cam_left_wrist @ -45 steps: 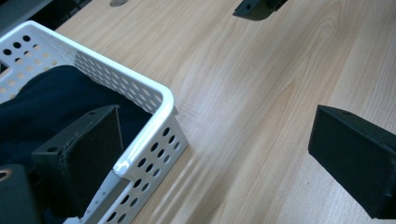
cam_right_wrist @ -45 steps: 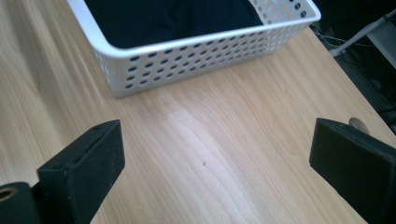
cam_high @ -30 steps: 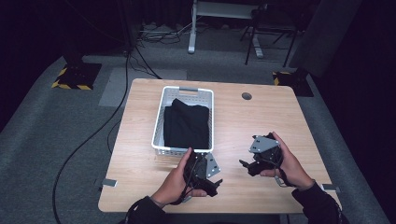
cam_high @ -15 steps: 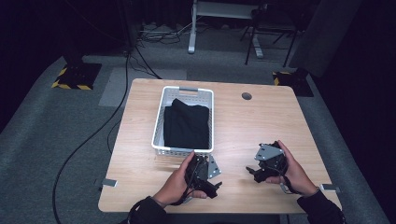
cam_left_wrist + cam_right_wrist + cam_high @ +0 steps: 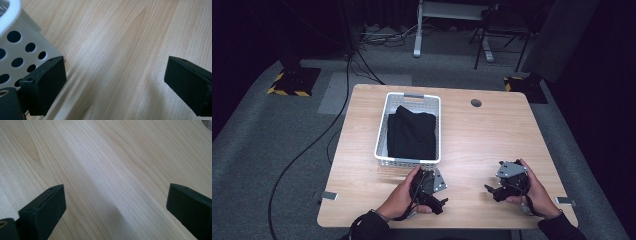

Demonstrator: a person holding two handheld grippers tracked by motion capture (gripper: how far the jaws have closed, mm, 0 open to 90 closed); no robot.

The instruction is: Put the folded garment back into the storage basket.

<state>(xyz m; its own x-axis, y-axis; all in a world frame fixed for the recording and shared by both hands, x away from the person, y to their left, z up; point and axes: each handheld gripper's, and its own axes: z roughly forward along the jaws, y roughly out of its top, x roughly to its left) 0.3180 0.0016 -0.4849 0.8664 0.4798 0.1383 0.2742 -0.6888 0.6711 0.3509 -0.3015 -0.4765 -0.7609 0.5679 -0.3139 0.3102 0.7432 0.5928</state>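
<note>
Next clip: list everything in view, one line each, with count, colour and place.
Table: one, light wood, centre.
Basket: one, white, perforated, table's left half.
Cloth: one, black, folded, inside the basket.
Hole: one, dark, round, table's far right.
Floor cables: black, left of the table.
Left gripper: one, black, open, just in front of the basket.
Right gripper: one, black, open, over bare wood near the front right.
Hands: two, holding the grippers.

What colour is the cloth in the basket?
Black, a folded cloth in the white basket; clearest in the high view.
</note>
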